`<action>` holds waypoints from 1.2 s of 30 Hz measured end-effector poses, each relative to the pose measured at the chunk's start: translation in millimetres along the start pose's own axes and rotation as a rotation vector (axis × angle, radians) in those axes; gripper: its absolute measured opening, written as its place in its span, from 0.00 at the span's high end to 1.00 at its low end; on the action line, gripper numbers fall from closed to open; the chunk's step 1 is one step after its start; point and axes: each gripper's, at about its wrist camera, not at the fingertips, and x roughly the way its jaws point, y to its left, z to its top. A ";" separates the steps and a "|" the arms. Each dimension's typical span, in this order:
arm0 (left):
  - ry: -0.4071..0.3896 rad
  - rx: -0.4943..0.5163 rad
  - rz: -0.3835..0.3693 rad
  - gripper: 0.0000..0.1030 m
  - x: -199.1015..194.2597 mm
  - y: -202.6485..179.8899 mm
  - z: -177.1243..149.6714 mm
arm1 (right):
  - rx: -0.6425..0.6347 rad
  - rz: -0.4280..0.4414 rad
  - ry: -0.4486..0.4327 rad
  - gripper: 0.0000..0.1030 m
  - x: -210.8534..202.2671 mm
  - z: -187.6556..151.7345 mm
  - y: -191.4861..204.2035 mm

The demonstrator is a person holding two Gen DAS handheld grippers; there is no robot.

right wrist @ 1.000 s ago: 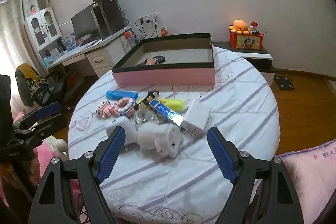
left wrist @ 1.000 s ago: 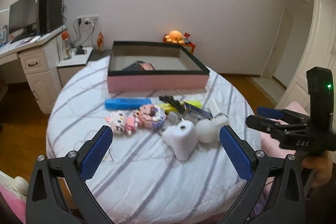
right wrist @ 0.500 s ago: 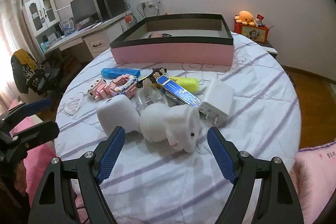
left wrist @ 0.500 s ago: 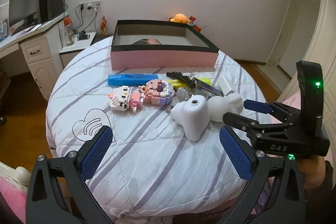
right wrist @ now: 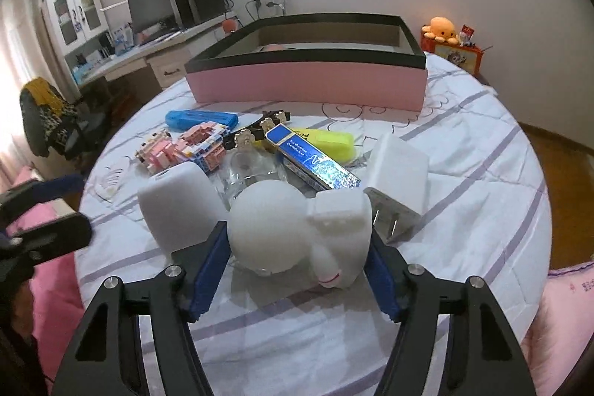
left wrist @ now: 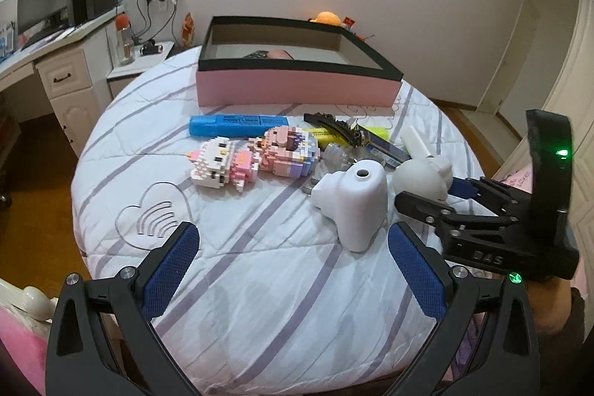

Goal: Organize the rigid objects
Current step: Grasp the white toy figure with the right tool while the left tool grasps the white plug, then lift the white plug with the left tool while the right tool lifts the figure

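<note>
Both cams are wrist fisheyes, pitched down over the near edge of the round bed [left wrist: 260, 284] and facing the far wall. Left wrist view sits back and left: its own blue pads [left wrist: 169, 270] frame bare quilt, clutter is mid-distance, pink box [left wrist: 297, 88] beyond, desk far left. Right wrist view sits further right and much nearer: white rabbit figure [right wrist: 297, 229] fills the lower centre between its pads [right wrist: 208, 270], pink box [right wrist: 304, 80] behind. Overlap: the whole clutter pile, box, desk, orange plush. Each cam catches the other unit, right gripper [left wrist: 438, 199] at the right edge, left gripper [right wrist: 48, 210] at the left edge.
</note>
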 end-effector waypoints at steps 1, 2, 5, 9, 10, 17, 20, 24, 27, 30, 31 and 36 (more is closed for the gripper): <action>0.001 -0.007 0.000 0.00 3.1 -2.7 0.9 | 0.004 0.001 -0.001 0.33 -2.2 -0.8 -2.1; 0.002 -0.014 -0.001 0.00 5.7 -4.9 1.9 | 0.003 -0.003 0.002 0.33 -5.6 -2.6 -4.4; 0.013 -0.038 -0.012 0.00 16.5 -15.2 6.1 | 0.007 -0.012 0.001 0.33 -14.0 -6.6 -11.6; 0.030 -0.064 0.008 0.00 34.8 -30.6 11.6 | 0.033 -0.023 -0.011 0.33 -25.2 -13.8 -26.9; 0.044 -0.068 0.019 0.00 40.7 -34.2 12.7 | 0.040 -0.021 -0.014 0.33 -26.3 -14.5 -29.9; 0.066 -0.046 0.131 0.00 66.7 -47.7 14.2 | 0.080 0.036 -0.033 0.33 -28.5 -15.0 -42.4; 0.063 -0.002 0.175 0.00 70.1 -46.1 11.3 | 0.089 0.053 -0.036 0.33 -27.4 -14.6 -43.7; 0.067 0.022 0.066 0.24 65.9 -41.0 7.7 | 0.095 0.058 -0.042 0.33 -25.2 -15.2 -45.4; 0.072 0.057 0.044 0.37 58.3 -34.8 4.6 | 0.097 0.057 -0.044 0.32 -23.6 -15.2 -45.5; 0.081 0.065 0.038 0.37 51.5 -25.2 1.3 | 0.103 0.054 -0.045 0.32 -23.2 -15.0 -45.6; 0.082 0.063 0.046 0.37 48.6 -21.5 0.0 | 0.103 0.051 -0.045 0.32 -23.2 -15.5 -45.9; 0.090 0.070 0.077 0.37 33.9 -2.0 -8.0 | 0.097 0.032 -0.044 0.32 -22.6 -15.1 -40.4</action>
